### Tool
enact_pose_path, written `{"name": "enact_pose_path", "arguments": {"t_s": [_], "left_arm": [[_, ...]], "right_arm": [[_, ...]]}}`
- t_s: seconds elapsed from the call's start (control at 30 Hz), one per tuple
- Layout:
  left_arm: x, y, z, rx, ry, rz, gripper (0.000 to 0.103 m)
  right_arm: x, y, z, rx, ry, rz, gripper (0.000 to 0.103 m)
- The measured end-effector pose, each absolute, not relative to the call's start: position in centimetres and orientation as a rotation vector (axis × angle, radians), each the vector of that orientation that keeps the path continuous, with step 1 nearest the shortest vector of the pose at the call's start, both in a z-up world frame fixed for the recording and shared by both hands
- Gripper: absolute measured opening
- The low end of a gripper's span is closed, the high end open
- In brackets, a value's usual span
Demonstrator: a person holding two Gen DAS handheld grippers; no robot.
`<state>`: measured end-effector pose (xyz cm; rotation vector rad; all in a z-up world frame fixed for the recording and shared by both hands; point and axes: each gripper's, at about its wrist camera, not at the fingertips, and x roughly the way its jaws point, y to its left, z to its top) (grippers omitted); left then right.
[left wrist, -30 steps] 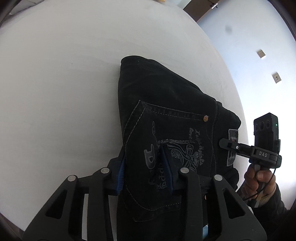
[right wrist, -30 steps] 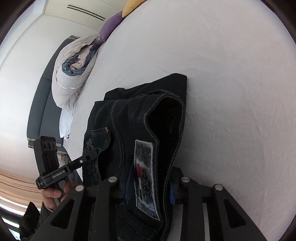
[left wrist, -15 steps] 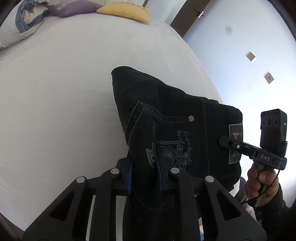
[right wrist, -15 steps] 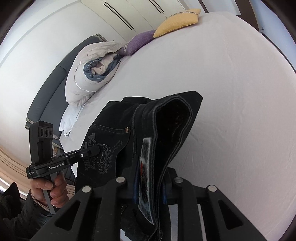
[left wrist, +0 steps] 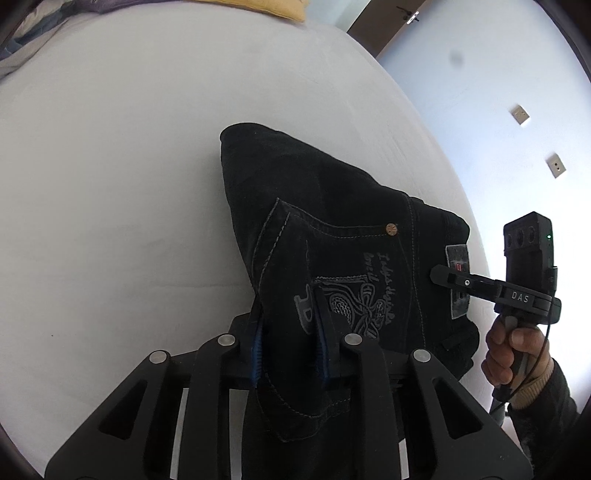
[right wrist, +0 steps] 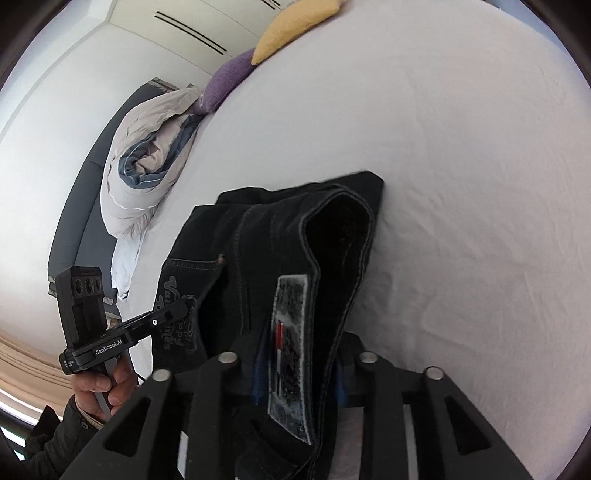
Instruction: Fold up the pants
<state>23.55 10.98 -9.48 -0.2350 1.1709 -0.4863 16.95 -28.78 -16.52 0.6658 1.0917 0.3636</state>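
Observation:
The black jeans (left wrist: pixel 332 221) hang folded over the white bed (left wrist: pixel 110 184), their far end resting on the sheet. My left gripper (left wrist: pixel 288 332) is shut on the jeans at the embroidered back pocket. My right gripper (right wrist: pixel 299 373) is shut on the jeans' waistband (right wrist: pixel 332 258) by the grey label patch (right wrist: pixel 291 332). Each gripper shows in the other's view: the right one (left wrist: pixel 443 277) at the label, the left one (right wrist: pixel 177 314) at the pocket. The jeans also fill the right wrist view (right wrist: pixel 258 240).
A bundled duvet (right wrist: pixel 147 166), a purple cushion (right wrist: pixel 229 81) and a yellow cushion (right wrist: pixel 295 26) lie at the far end of the bed. A wall (left wrist: pixel 498 92) with sockets runs along the bed's right side. The sheet (right wrist: pixel 480 184) stretches wide to the right.
Both grippers rose with the jeans half a second ago, then came down and forward again; the jeans' far end lies further onto the sheet. Both grips are unchanged.

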Motion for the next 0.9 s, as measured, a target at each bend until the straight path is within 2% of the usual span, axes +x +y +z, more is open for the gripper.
{"name": "enact_pose_path", "arguments": {"t_s": [0.07,0.13,0.33,0.4,0.43,0.47,0.6,0.63,0.67,0.73,0.9], "left_arm": [[24.2,11.6,-10.5,-0.294,1.175,-0.478,0.041],[24.0,12.6,-11.3,-0.341,1.172,-0.472,0.054],[23.0,13.3,-10.9,-0.297,1.110,-0.434,0.058],[21.2,12.7,-8.7,-0.237,1.028,-0.414,0.058],[20.1,12.5,-7.4,-0.194,0.974,-0.400,0.062],[18.6,12.1,-5.8,-0.136,0.897,-0.363,0.075],[11.6,11.5,0.5,-0.017,0.536,-0.251,0.102],[9.3,11.4,2.1,0.005,0.439,-0.214,0.103],[8.1,11.4,3.0,0.015,0.397,-0.196,0.103],[5.5,11.2,5.0,0.047,0.335,-0.150,0.103],[0.3,11.8,9.7,0.080,0.229,-0.011,0.103]], "right_arm": [[16.4,-29.8,-17.6,0.732,1.053,0.407,0.036],[15.7,-29.9,-17.7,0.734,1.021,0.421,0.038],[13.1,-30.6,-16.2,0.761,0.964,0.356,0.055],[10.9,-31.0,-15.2,0.752,0.933,0.308,0.058],[9.8,-31.1,-14.6,0.742,0.920,0.288,0.060],[8.6,-31.1,-13.8,0.721,0.901,0.260,0.062],[4.0,-30.0,-9.2,0.587,0.773,0.132,0.082],[2.5,-29.7,-7.7,0.540,0.728,0.096,0.087],[1.3,-29.3,-6.2,0.497,0.682,0.069,0.090],[-1.2,-28.3,-2.9,0.393,0.581,0.005,0.103],[-7.0,-25.5,4.4,0.179,0.325,-0.086,0.103]]}}
